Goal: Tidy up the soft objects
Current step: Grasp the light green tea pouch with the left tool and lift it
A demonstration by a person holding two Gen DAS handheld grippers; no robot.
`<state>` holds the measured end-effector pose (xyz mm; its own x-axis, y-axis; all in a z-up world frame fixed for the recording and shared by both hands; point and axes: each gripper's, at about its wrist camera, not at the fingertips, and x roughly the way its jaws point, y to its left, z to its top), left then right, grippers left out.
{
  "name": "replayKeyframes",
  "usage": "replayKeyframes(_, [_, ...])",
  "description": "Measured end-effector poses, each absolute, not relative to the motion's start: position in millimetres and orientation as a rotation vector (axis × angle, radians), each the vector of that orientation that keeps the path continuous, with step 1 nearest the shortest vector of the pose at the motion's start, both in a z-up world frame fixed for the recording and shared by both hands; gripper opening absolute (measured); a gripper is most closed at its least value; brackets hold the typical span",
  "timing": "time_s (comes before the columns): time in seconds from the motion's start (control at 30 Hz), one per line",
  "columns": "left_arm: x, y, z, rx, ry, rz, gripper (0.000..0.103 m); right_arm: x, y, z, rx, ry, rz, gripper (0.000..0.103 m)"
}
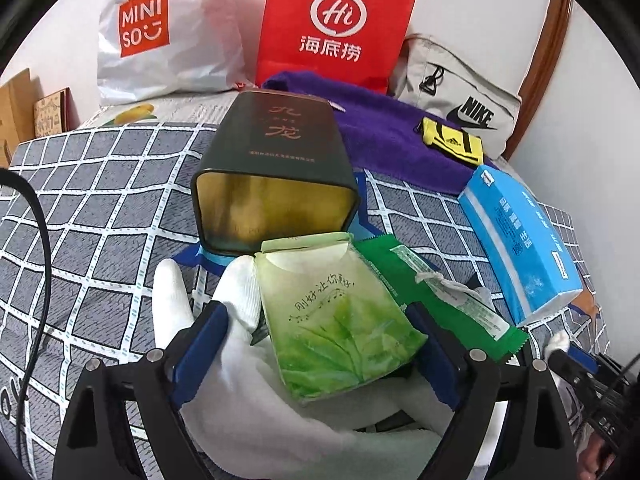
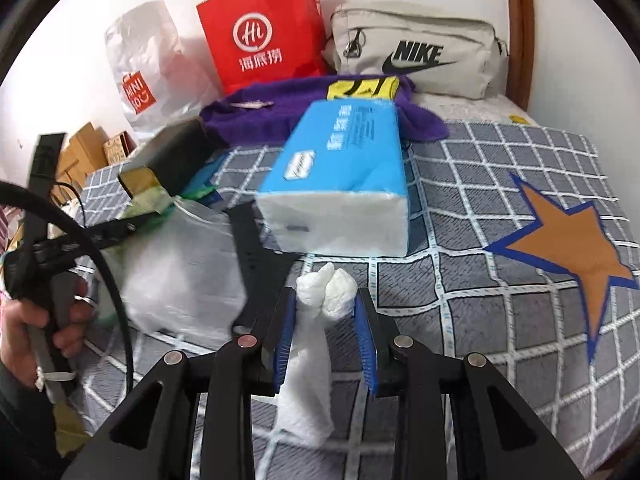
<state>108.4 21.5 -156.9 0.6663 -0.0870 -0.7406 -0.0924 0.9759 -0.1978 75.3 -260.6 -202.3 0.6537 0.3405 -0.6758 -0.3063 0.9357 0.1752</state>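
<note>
My left gripper [image 1: 316,320] is open wide around a white glove [image 1: 240,360] and a light green tea packet [image 1: 340,320] that lies on it. A darker green packet [image 1: 440,292] lies just right of them. A dark green tin [image 1: 276,160] lies on its side ahead, its open gold mouth facing me. My right gripper [image 2: 325,300] holds the fingers of a white glove [image 2: 316,320] between its blue pads [image 2: 364,340]. A blue tissue pack [image 2: 340,176] lies just ahead of it; it also shows in the left wrist view [image 1: 520,240].
All lies on a bed with a grey checked cover [image 2: 500,200]. At the back are a purple towel [image 1: 380,128], a yellow sock pack [image 1: 452,142], a Nike bag [image 2: 416,56], a red paper bag [image 1: 336,24] and a white Miniso bag [image 1: 160,32]. Cardboard boxes [image 2: 88,148] stand left.
</note>
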Motion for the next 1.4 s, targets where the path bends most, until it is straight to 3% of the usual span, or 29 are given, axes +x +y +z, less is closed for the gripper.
replayKeyframes(0.3, [109,22,-158,-0.232,0.841,-0.004,0.094,85,-254,-222,0.034,0.702,0.363,0.033])
replayKeyframes(0.7, [110,21,-159,-0.229,0.845,-0.009,0.096,92,-271,-225,0.158,0.723,0.432,0.033])
replayKeyframes(1.07, [110,23,-160,-0.237,0.841,-0.017,0.098,89,-262,-224,0.083,0.724,0.414,0.033])
replayKeyframes(1.2, [109,22,-158,-0.23,0.836,0.001,0.09,88,-265,-224,0.109,0.722,0.422,0.033])
replayKeyframes(1.4, [105,24,-148,-0.225,0.85,-0.017,0.06,85,-263,-221,0.09,0.713,0.409,0.032])
